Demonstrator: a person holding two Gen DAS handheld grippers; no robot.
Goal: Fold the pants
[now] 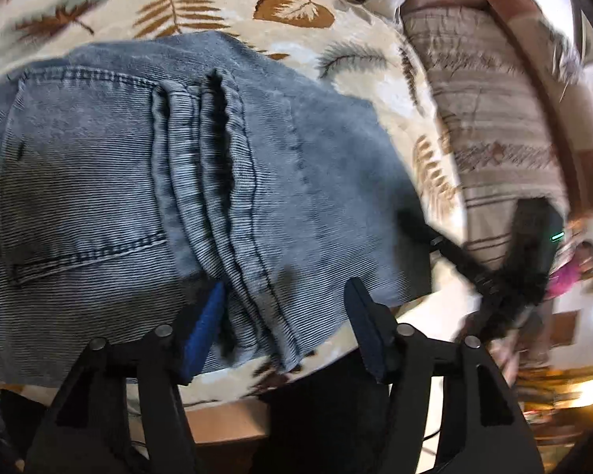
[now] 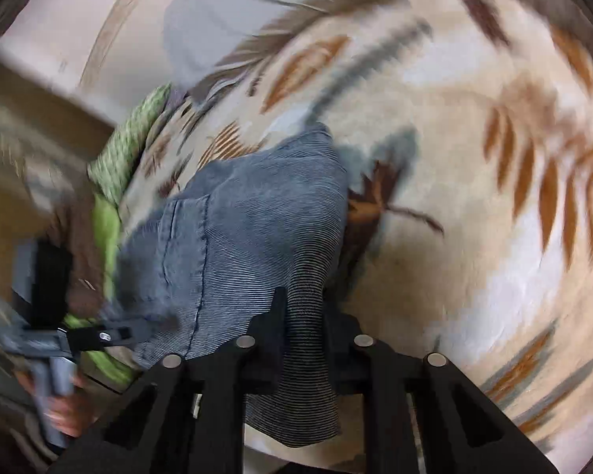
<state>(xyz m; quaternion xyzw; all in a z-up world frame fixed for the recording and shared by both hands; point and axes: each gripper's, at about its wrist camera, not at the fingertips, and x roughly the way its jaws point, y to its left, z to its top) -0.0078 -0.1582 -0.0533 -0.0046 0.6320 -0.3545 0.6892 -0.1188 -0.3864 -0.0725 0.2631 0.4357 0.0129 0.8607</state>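
Blue denim pants [image 1: 138, 181] lie folded on a leaf-patterned blanket, back pocket and bunched seams facing up. My left gripper [image 1: 284, 308] is open, its blue-padded fingers astride the thick seam ridge at the pants' near edge. In the right wrist view the pants [image 2: 237, 229] lie ahead, and my right gripper [image 2: 304, 308] is shut on a fold of the denim that runs back between its fingers. The right gripper [image 1: 506, 276] shows blurred at the right of the left view; the left gripper [image 2: 110, 333] shows at the left of the right view.
The cream blanket [image 1: 296, 39] with brown and grey leaves covers the bed. A striped beige cloth [image 1: 490, 118] lies to the right in the left view. A green knitted cloth [image 2: 126, 150] sits at the bed edge. A white pillow [image 2: 225, 12] lies beyond.
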